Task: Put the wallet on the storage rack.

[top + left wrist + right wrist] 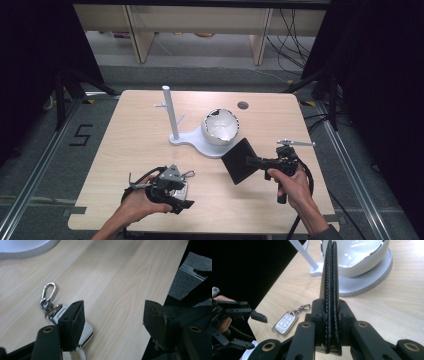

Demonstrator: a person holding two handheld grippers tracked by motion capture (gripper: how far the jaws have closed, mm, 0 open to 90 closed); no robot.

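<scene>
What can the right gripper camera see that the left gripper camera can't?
Right gripper view alone: the black wallet clamped edge-on between its jaws, the white bowl, the white post and the left gripper, open.

Left gripper view alone: its own open jaws, one pad over the key fob, and floor past the table edge.

Both: the white key fob with its metal clasp, the wooden table and the white base.

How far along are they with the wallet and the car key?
Done: the right gripper has the black wallet clamped edge-on between its jaws, lifted near the white bowl on its stand. In hand: the left gripper, jaws open, sits beside the key, which lies flat on the table. Left: probably grasping the key and putting both things away.
</scene>
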